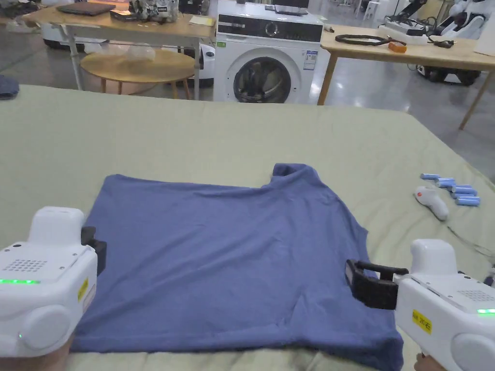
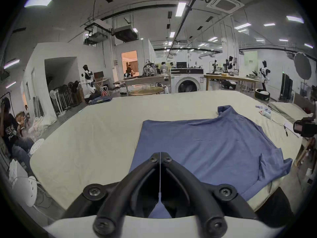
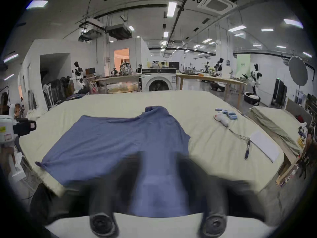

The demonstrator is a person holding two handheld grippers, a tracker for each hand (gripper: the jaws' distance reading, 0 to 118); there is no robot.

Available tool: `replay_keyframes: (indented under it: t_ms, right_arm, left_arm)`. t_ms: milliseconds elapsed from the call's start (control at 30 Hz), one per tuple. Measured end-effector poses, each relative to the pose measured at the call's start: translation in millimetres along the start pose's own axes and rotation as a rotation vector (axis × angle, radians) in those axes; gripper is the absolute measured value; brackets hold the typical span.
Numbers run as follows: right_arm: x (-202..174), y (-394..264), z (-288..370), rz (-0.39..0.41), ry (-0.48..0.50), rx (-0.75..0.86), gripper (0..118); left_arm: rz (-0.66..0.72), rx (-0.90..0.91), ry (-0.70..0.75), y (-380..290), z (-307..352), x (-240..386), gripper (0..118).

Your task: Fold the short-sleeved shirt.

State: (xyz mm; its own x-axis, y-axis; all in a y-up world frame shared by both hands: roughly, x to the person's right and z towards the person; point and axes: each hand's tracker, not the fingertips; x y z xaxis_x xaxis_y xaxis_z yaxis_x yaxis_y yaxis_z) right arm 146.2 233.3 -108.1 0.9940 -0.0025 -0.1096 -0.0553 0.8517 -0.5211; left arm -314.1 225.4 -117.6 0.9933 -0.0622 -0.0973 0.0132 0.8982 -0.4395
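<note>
Head view: blue batteries [image 1: 454, 189] and a white handheld device [image 1: 431, 202] lie beyond the right gripper [image 1: 370, 285]'s spread jaws; left gripper [image 2: 160, 157]'s jaws are pressed together over the flat, wrinkled blue short-sleeved shirt [image 1: 227, 251].

The blue shirt [image 1: 227, 256] is soft matt cloth, lightly creased, on a pale green matt sheet [image 1: 193, 135]. Both gripper [image 1: 94, 244] [image 1: 357, 282] shells are smooth, slightly glossy white plastic with matt black jaws.
</note>
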Motion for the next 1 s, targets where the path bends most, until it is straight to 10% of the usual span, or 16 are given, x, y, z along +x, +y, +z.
replay_keyframes:
  t_ms: [33, 67, 467, 600, 667, 700, 800, 900, 1000]
  right_arm:
    - [11, 5, 7, -0.027, -0.004, 0.045, 98]
    - [18, 4, 10, -0.037, 0.008, 0.018, 118]
    - [58, -123, -15, -0.015, -0.021, -0.198, 116]
    - [57, -128, -26, -0.048, -0.012, -0.208, 92]
    - [58, -130, -32, -0.055, -0.022, -0.202, 49]
    - [58, -130, -31, -0.078, 0.0, -0.176, 7]
    - [50, -125, -27, -0.07, 0.018, -0.16, 1]
    - [54, -119, -23, -0.093, 0.016, -0.148, 1]
    - [60, -110, -18, -0.13, 0.027, -0.129, 1]
  left_arm:
    - [0.01, -0.004, 0.0, -2, -2, -1, 0]
    - [0.022, -0.015, -0.005, -5, -4, -3, 0]
    - [0.033, -0.103, 0.0, -33, -19, -5, 0]
    - [0.019, -0.128, 0.012, -35, -16, -2, 0]
    - [0.011, -0.127, 0.026, -39, -16, -2, 0]
    - [0.007, -0.133, 0.027, -39, -14, -4, 0]
    - [-0.046, -0.16, 0.1, -45, -11, -10, 2]
    - [-0.055, -0.183, 0.148, -54, -8, -28, 85]
    - [0.019, -0.195, 0.095, -65, 2, -60, 97]
